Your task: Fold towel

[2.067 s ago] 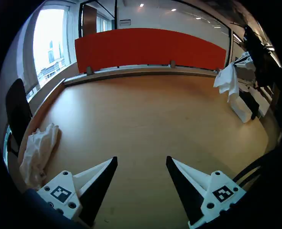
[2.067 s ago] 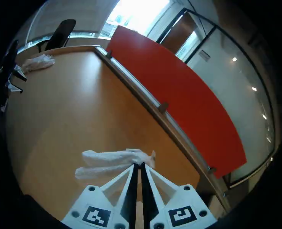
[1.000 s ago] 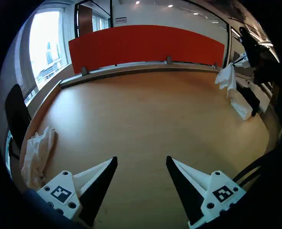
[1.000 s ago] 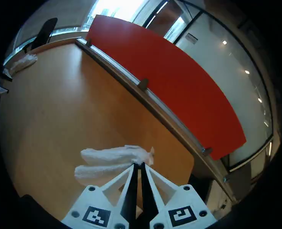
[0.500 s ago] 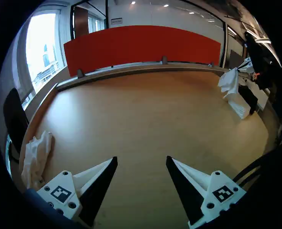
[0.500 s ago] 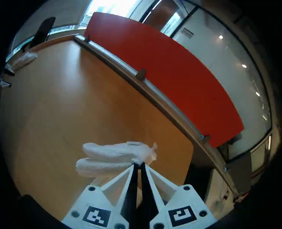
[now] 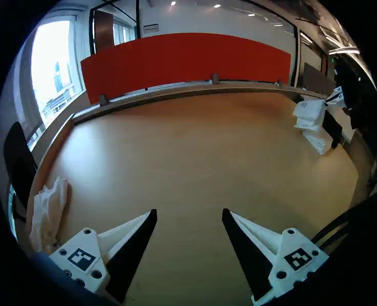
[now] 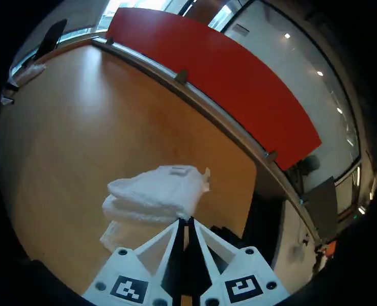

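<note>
Our right tongs [image 8: 188,220] stay pressed together, pinching the near edge of the towel [image 8: 158,191]. It has come down from a hanging strip into a broad, layered bundle over the table [image 8: 86,127], and we judge a fold is being laid. The table's rim runs close at the towel's 3 o'clock, so open room lies toward 9 and 11 o'clock. Our left tongs [image 7: 188,211] hang spread and empty, with a crumpled cloth [image 7: 48,214] at their 8 o'clock.

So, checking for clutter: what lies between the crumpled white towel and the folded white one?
Only bare wooden tabletop, in the left gripper view, between the crumpled white towel and the folded white towel.
</note>
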